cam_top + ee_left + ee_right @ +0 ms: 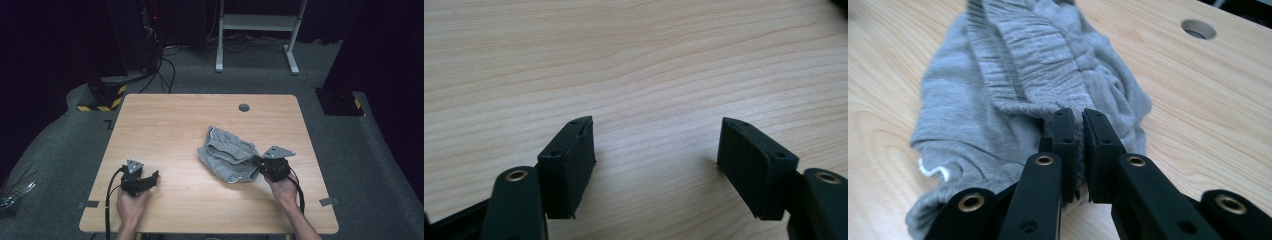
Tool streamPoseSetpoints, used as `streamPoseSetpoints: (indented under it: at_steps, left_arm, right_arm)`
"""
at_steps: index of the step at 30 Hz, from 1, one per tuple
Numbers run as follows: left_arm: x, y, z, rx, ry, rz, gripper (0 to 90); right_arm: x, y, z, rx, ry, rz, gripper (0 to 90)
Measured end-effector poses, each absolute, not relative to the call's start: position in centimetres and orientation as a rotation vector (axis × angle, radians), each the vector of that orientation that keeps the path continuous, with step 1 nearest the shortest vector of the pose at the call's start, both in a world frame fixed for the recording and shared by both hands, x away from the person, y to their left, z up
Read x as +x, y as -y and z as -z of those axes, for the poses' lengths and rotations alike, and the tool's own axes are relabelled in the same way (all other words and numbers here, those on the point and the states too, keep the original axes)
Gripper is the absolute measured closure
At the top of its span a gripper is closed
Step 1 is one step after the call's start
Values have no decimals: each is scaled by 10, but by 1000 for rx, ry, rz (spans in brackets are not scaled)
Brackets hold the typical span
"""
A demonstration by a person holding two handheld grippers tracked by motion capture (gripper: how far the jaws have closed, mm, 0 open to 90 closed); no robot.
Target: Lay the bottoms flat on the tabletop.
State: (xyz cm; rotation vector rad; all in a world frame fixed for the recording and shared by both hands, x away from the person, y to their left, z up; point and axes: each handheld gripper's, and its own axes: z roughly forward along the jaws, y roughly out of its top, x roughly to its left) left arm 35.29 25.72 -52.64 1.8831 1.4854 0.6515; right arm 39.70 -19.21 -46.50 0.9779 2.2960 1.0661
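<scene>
A crumpled grey garment with an elastic waistband (227, 152) lies right of the table's middle. My right gripper (257, 161) is at its near right edge, jaws shut on a fold of the grey cloth (1023, 75), which is pinched between the pads in the right gripper view. My left gripper (152, 176) rests low over bare wood at the front left, far from the garment. In the left gripper view its two black pads (569, 160) stand wide apart with only wood grain between them (656, 150).
The wooden table (165, 125) has a round cable hole (244, 107) near its far edge, also in the right gripper view (1199, 28). Tape tabs mark the near corners. Beyond the table are grey carpet, cables, a white desk frame (257, 22) and a yellow-black striped base (102, 95).
</scene>
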Motion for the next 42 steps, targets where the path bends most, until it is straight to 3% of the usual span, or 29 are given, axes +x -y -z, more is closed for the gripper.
streamPoseSetpoints:
  at_steps: [10, 17, 24, 29, 32, 35, 38, 42]
  left_arm:
    - [376, -210, 505, 1944, -1288, -499, 352]
    - [395, -172, 495, 1978, -1172, -422, 349]
    - [415, -146, 495, 1978, -1140, -356, 346]
    - [424, -131, 493, 1963, -1128, -342, 363]
    - [427, -125, 497, 1980, -1126, -329, 411]
    - [429, -121, 500, 1996, -1125, -314, 489]
    - [429, -121, 500, 2007, -1123, -308, 625]
    - [428, -123, 497, 2025, -1097, -281, 837]
  right_arm:
    - [404, 195, 470, 1036, -2280, -992, 807]
    - [402, 185, 467, 984, -2309, -1035, 648]
    - [407, 169, 474, 942, -2358, -990, 429]
    - [414, 161, 486, 930, -2411, -896, 358]
    - [417, 159, 492, 934, -2428, -856, 410]
    - [416, 155, 495, 917, -2428, -812, 554]
    - [416, 155, 494, 905, -2438, -823, 703]
    - [414, 159, 487, 905, -2426, -885, 807]
